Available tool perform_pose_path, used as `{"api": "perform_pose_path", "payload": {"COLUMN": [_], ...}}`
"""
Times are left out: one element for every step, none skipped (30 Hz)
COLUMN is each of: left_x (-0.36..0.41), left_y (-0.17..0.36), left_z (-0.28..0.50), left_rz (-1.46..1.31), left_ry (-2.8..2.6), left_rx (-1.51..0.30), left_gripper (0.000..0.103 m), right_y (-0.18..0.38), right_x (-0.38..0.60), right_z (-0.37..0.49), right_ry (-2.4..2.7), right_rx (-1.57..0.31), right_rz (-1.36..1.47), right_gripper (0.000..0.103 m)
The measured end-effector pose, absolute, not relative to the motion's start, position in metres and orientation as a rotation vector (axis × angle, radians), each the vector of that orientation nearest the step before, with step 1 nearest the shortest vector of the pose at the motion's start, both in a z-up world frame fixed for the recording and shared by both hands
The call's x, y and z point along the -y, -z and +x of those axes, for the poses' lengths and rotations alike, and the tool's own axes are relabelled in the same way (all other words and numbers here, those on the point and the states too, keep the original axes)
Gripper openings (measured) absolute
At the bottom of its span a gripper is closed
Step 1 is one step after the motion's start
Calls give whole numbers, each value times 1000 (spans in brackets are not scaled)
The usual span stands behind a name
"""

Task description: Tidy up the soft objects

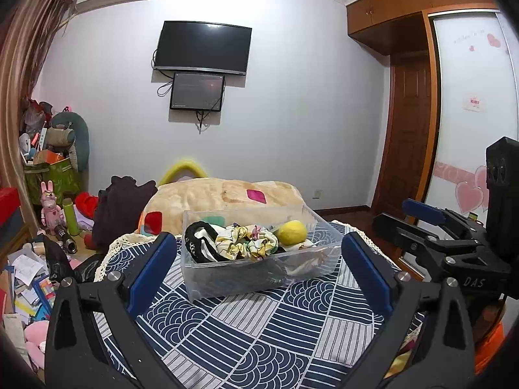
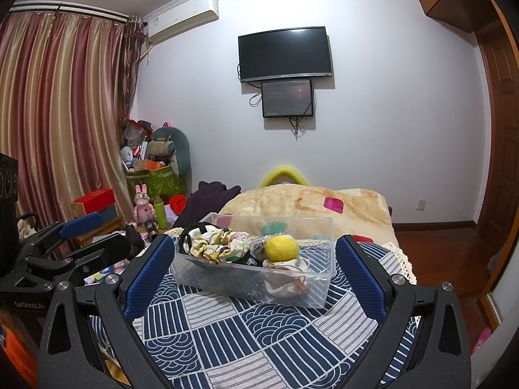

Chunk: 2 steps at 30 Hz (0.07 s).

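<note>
Since the scrunchies (image 1: 246, 243) and yellow ball (image 1: 292, 231) already lie inside the clear bin (image 1: 259, 278), sorting is judged finished; both tongs, left (image 1: 259, 269) and right (image 2: 254, 269), are held released short of the bin, nothing gripped.

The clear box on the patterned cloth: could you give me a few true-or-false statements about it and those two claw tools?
1. The yellow ball lies inside the clear box. True.
2. The left gripper is shut on the ball. False: its fingers stand wide apart, holding nothing.
3. The floral scrunchie is in the box. True.
4. The right gripper is gripping the box. False: it is open, and the box sits between its fingers untouched.
</note>
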<state>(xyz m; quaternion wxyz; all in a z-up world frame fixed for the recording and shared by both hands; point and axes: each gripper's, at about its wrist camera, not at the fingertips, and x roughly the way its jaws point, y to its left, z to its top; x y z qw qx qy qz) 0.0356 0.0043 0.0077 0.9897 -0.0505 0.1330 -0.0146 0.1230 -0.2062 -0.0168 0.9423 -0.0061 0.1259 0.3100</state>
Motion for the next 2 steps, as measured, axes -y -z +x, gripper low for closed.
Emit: {"api": "perform_pose_path", "payload": {"left_x": [-4,-4], "left_y": [-7,-7], "left_z": [36,36], "left_rz": [-103,-104], "left_ry": [28,28], "left_rx": [-268,-270], "left_gripper": [103,103], "right_y": [17,17], "right_x": [207,206], "right_z": [123,123], "right_ry": [-633,-633], "right_rx": [-257,-258], "right_rz": [-13,-15], "right_gripper": [99,99]}}
